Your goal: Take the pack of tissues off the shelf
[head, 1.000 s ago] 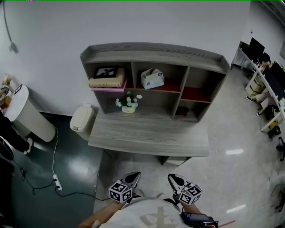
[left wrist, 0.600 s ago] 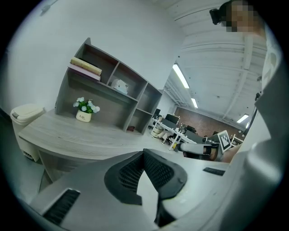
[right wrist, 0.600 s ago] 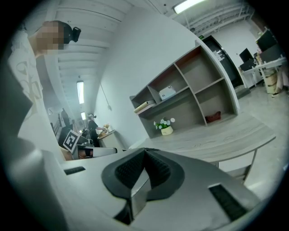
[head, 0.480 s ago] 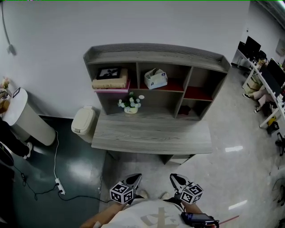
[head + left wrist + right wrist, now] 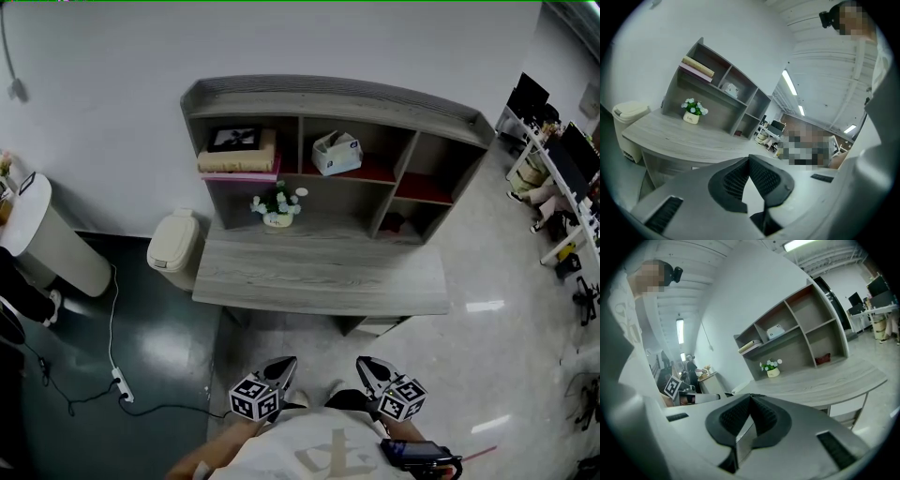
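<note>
The white pack of tissues [image 5: 337,152] stands in the middle upper compartment of the grey shelf unit [image 5: 337,94], on a red liner. It also shows in the left gripper view, tissues [image 5: 730,88], and in the right gripper view, tissues [image 5: 775,331]. My left gripper [image 5: 284,364] and right gripper [image 5: 363,364] are held close to my body, well short of the desk [image 5: 319,277]. Both point toward the shelf. The left gripper [image 5: 749,157] is shut with nothing in it, and so is the right gripper [image 5: 750,396].
A stack of books [image 5: 237,155] fills the upper left compartment, and a small flower pot [image 5: 276,208] sits below it on the desk. A beige bin [image 5: 174,251] stands left of the desk. A cable and power strip [image 5: 120,384] lie on the dark floor. Office desks [image 5: 562,169] line the right.
The shelf and desk sit a little higher in the head view than before. Both grippers stay shut near my body, almost where they were.
</note>
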